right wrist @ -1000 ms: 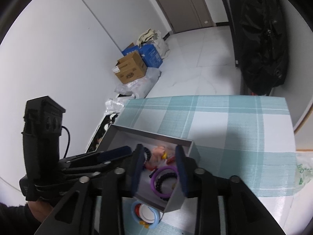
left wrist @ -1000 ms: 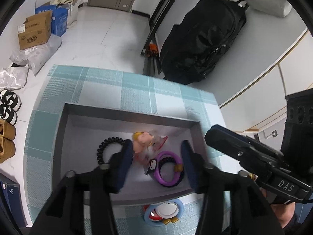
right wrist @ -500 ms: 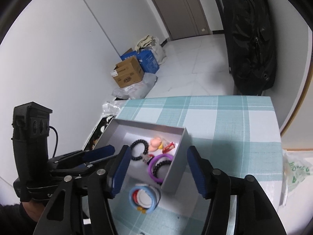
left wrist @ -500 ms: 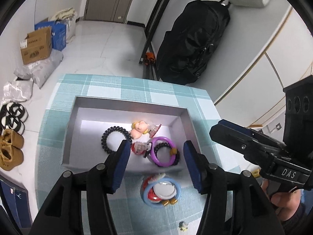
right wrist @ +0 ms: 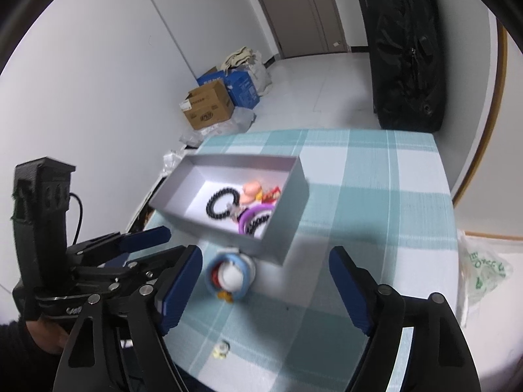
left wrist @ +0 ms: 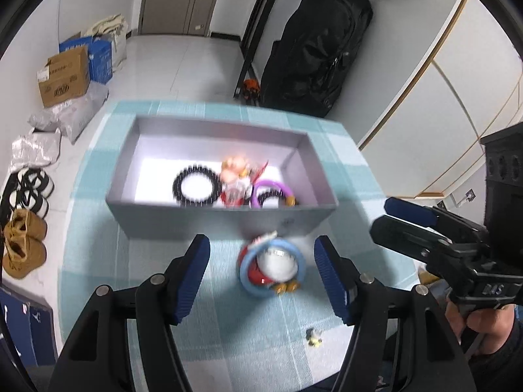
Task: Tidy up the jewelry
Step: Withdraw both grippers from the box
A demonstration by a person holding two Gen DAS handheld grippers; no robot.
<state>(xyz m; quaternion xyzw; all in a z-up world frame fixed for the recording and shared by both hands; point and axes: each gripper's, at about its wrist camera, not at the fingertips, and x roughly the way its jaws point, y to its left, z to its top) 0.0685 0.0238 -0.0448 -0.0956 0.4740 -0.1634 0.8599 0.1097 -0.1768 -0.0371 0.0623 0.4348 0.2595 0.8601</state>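
- Left gripper (left wrist: 261,274), lower middle of the left wrist view: spread wide, holding nothing, hovering above the checked teal tablecloth (left wrist: 98,261).
- Grey open box (left wrist: 225,219), centre of that view: inside, from left to right, black beaded bracelet (left wrist: 195,189), peach-coloured small figure (left wrist: 234,166), purple ring (left wrist: 273,187) around a dark beaded bracelet.
- Light blue ring with red and white piece (left wrist: 273,269), just below the box wall, on the cloth, between the left fingers in that view.
- Tiny yellow-white piece (left wrist: 314,334), lower right of centre, alone on the cloth.
- Right gripper (right wrist: 264,287), bottom of the right wrist view: also wide apart, grasping nothing.
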